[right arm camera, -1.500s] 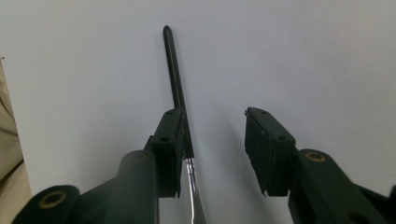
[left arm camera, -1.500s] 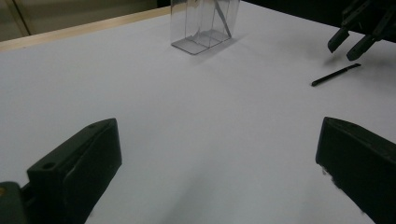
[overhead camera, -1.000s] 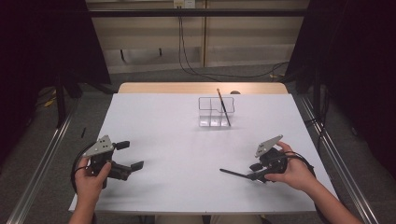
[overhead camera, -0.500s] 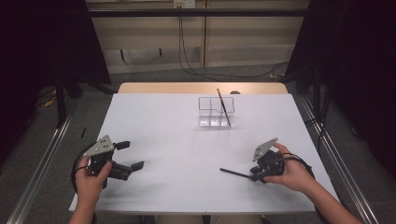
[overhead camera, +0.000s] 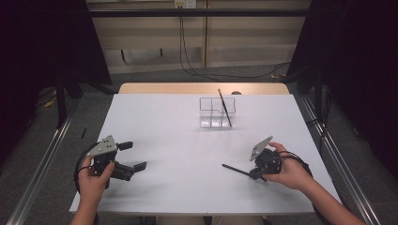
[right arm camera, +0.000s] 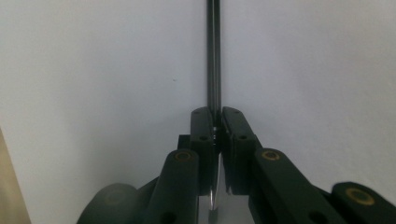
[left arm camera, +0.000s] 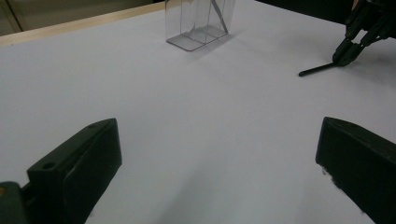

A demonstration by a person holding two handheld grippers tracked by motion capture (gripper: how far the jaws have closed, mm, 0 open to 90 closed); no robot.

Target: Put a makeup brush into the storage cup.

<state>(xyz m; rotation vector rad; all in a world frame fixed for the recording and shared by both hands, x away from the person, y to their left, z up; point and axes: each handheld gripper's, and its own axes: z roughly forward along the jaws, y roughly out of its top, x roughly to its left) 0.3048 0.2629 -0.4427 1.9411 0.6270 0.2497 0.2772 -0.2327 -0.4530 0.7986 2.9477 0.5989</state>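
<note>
Black pen (overhead camera: 236, 169) clamped in right tongs (overhead camera: 256, 174), just closed on it; left tongs (overhead camera: 133, 156) apart, w/ nothing between.

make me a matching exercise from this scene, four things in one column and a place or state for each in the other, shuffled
Things
1. left tongs
2. right tongs
3. clear box
4. stick in box

Places or states
A. leaning, upper end above the rim
B. open over bare table
C. far middle of the table
D. shut on a black rod

Pairs: 1-B, 2-D, 3-C, 4-A
</note>
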